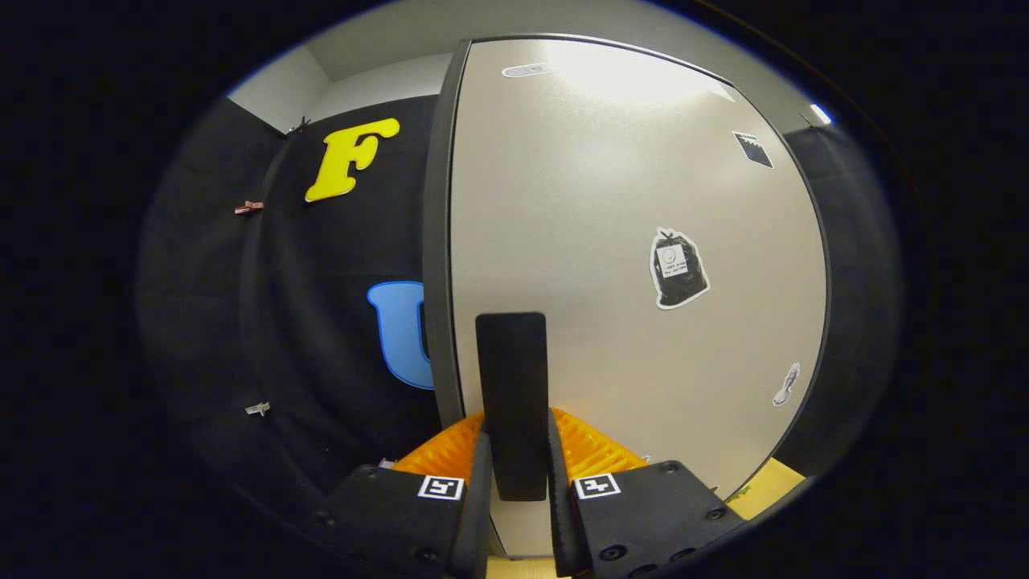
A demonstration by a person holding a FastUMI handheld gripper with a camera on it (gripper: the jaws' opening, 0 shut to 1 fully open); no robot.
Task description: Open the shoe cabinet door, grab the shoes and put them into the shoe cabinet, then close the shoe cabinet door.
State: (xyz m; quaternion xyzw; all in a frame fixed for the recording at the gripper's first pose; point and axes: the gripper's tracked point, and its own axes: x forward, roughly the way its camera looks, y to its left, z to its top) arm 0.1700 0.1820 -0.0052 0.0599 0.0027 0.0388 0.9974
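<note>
Between the gripper (pixel 514 458) fingers, which are clamping narrowly on it, the flat black rectangular handle (pixel 511 386) is offering a stiff, firm hold for swinging the seemingly light pale-grey matte cabinet door (pixel 611 201).

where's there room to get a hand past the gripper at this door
Crowded at the tall black handle: the gripper is shut on it, against the pale matte cabinet door. Free: the door face between handle and black bag-shaped sticker, and the gap between the door's dark edge and the black cloth wall.
</note>
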